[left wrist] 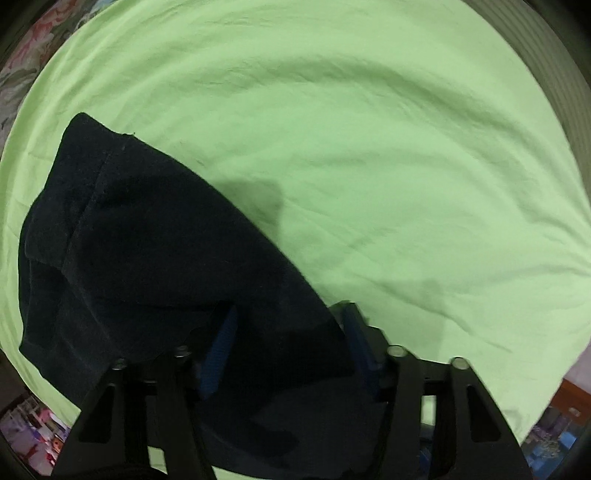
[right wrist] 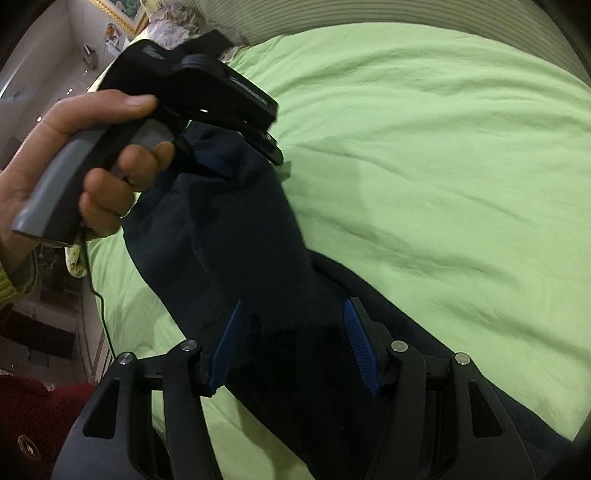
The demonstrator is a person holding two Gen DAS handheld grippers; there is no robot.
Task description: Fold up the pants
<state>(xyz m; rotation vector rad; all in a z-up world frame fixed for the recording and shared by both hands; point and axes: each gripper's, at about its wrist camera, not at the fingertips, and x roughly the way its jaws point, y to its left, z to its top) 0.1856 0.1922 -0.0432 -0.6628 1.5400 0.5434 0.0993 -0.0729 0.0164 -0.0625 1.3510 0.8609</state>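
Observation:
Dark navy pants [left wrist: 147,240] lie on a light green bedsheet [left wrist: 369,129], draped over my left gripper [left wrist: 291,325]. Its blue pads stand wide apart with cloth lying between and over them. In the right wrist view the pants [right wrist: 236,236] stretch from the left gripper [right wrist: 236,162], held in a hand at upper left, down to my right gripper [right wrist: 293,321]. The right gripper's blue pads [right wrist: 227,343] stand wide apart with the dark cloth lying between them. The pants' far end runs off to the lower right, under the right gripper.
The green sheet [right wrist: 443,147] covers the bed. A ribbed headboard [right wrist: 369,14] runs along the far edge. A floral pillow [left wrist: 33,55] lies at upper left. The bed's edge and floor clutter [right wrist: 48,295] show at left. A thin cable [right wrist: 105,317] hangs there.

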